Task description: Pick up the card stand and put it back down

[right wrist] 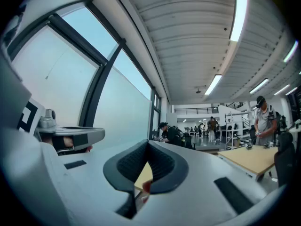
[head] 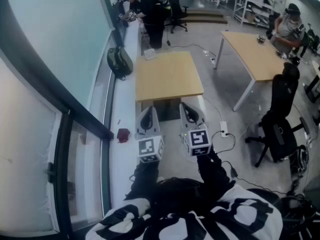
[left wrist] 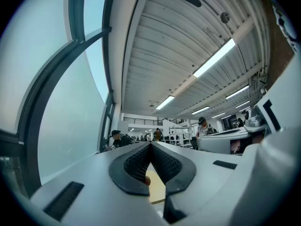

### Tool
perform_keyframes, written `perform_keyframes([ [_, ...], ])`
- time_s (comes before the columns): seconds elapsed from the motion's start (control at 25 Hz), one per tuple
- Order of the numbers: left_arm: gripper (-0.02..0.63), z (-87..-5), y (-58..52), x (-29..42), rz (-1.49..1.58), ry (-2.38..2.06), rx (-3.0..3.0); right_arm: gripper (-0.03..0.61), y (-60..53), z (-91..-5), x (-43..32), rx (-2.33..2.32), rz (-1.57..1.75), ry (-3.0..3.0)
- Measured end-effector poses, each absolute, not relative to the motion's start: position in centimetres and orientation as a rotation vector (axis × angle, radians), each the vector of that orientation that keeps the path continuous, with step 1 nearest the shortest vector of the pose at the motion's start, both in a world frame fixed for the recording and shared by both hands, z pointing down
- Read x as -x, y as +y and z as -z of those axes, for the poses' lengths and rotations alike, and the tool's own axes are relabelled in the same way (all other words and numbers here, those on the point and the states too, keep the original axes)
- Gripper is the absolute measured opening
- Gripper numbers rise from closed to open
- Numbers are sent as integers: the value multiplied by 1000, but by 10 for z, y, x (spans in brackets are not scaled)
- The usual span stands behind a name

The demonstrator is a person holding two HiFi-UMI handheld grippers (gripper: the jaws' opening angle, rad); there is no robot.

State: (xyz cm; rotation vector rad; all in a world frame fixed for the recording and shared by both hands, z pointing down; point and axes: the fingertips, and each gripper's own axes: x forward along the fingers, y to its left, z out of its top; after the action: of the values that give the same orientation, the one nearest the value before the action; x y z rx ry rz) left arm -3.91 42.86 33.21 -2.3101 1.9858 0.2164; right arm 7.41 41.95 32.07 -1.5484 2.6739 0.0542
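While both are closed tight on nothing, the left gripper (head: 148, 111) and right gripper (head: 188, 107) hover side by side just short of the near edge of the light wooden rectangular surface (head: 170, 81). The small pale object (head: 150, 53) at its far left corner, likely the card stand, lies well ahead, nearer the left gripper.

White left tongs (head: 148, 110), tan table (head: 169, 76)
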Motion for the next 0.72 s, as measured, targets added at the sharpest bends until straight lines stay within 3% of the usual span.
perform_keyframes([
  [0.72, 3, -352, 429, -8, -94, 1939, 2379, 18, 428, -328, -117, 1512, 40, 2607],
])
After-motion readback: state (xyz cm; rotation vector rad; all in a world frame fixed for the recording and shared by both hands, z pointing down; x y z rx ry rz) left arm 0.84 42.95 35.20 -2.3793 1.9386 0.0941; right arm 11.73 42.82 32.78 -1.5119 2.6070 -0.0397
